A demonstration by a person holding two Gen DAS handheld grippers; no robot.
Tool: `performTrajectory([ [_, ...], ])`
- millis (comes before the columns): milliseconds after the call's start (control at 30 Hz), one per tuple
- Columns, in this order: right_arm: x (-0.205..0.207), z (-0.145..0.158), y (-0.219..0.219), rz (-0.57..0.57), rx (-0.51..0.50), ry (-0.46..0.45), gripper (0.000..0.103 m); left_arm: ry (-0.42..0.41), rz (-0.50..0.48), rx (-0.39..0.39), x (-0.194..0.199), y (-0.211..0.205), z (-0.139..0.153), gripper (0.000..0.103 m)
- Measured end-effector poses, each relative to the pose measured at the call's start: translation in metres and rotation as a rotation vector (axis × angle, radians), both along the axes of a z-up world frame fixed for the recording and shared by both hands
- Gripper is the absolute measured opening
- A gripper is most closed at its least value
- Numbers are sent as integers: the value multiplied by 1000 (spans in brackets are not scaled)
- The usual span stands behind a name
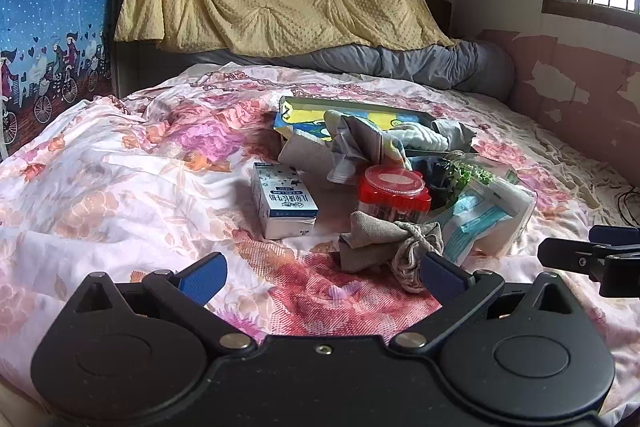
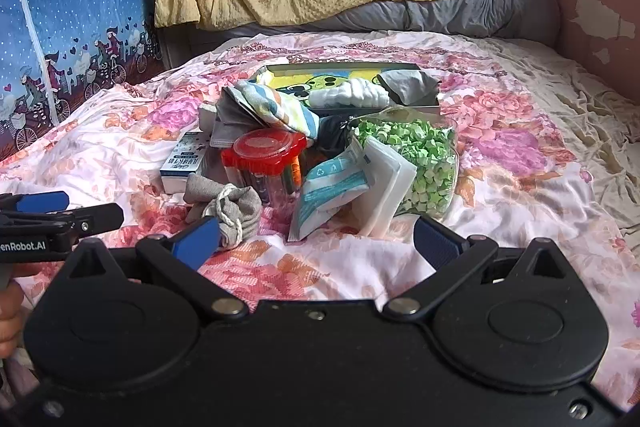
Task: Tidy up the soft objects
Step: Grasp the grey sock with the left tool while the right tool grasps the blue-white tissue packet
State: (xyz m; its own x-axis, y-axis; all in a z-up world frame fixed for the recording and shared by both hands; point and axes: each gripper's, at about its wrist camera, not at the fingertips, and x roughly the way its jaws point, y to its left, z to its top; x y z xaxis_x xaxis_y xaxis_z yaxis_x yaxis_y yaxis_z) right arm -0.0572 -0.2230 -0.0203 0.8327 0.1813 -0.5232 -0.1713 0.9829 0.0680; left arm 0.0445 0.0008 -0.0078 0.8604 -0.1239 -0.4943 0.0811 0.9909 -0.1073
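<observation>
Both hand-held grippers [image 1: 322,277] [image 2: 316,241] gape above grey cloth [image 1: 384,243].

Crumpled grey drawstring pouch [image 1: 390,241] on bed, striped cloth [image 2: 276,111] heaped behind red-lidded jar [image 2: 264,155]

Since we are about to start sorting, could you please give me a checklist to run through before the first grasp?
1. Left gripper open and empty: ok.
2. Right gripper open and empty: ok.
3. Grey drawstring pouch free on top for grasping, nothing on it: ok.
4. Box tray has room for more: cannot tell; a white cloth and a grey cloth already lie in it.
5. Red-lidded jar clear of the pouch: not ok, it stands right behind it.
</observation>
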Motion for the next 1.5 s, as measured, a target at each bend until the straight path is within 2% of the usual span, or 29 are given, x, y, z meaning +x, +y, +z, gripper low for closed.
performTrajectory([
  [900, 5, 1, 1, 12, 9, 6, 103, -1, -5, -4, 0, -1, -2, 102],
  [1233, 22, 6, -7, 20, 86, 31, 103, 18, -26, -5, 18, -4, 3, 102],
  [1500, 43, 10, -15, 30, 100, 32, 103, 34, -34, -22, 37, -2, 6, 102],
])
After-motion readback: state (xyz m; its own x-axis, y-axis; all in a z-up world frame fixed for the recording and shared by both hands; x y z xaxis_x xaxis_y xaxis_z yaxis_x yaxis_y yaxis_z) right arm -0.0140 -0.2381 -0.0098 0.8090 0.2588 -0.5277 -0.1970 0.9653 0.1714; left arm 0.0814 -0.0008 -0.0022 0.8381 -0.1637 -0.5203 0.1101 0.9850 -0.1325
